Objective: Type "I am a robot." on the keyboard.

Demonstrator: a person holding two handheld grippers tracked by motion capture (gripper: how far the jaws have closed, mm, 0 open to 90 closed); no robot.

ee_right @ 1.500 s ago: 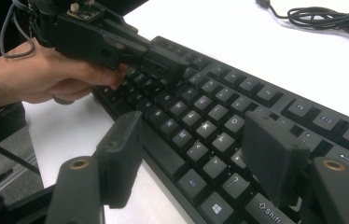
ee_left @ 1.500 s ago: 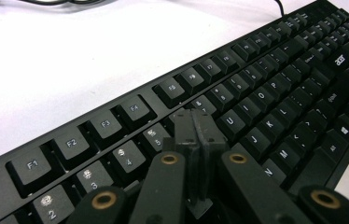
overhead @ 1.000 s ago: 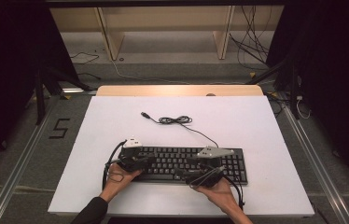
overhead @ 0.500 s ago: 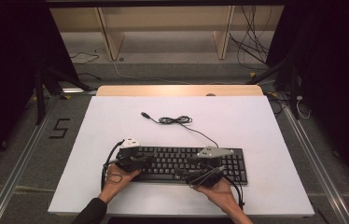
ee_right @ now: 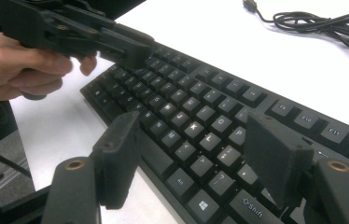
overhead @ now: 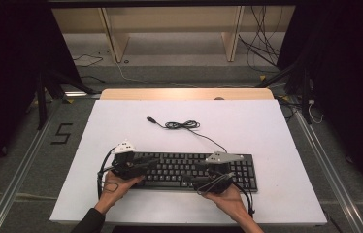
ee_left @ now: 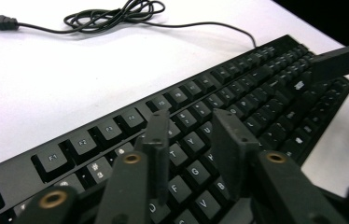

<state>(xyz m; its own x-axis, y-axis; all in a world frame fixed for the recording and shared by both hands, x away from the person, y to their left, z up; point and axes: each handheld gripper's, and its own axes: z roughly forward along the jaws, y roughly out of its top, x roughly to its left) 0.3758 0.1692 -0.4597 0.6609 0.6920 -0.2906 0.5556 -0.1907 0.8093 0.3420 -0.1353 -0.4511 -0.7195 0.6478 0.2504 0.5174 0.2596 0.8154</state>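
Observation:
A black keyboard [overhead: 189, 170] lies near the front edge of the white table [overhead: 267, 131]. Its thin cable [overhead: 182, 125] runs back to a loose coil and ends in a USB plug [overhead: 151, 119]. My left gripper [overhead: 153, 162] hovers over the keyboard's left end, jaws pointing right. In the left gripper view it [ee_left: 191, 126] is narrowly open above the letter keys [ee_left: 196, 142], holding nothing. My right gripper [overhead: 195, 174] sits over the middle-right keys, pointing left. In the right gripper view it [ee_right: 196, 126] is wide open above the keyboard [ee_right: 186, 107].
A wooden strip [overhead: 184, 93] edges the table's far side, with shelving legs and floor cables beyond. Metal rails [overhead: 19, 174] run along the floor on both sides. The coiled cable [ee_right: 322, 21] lies on bare table behind the keyboard.

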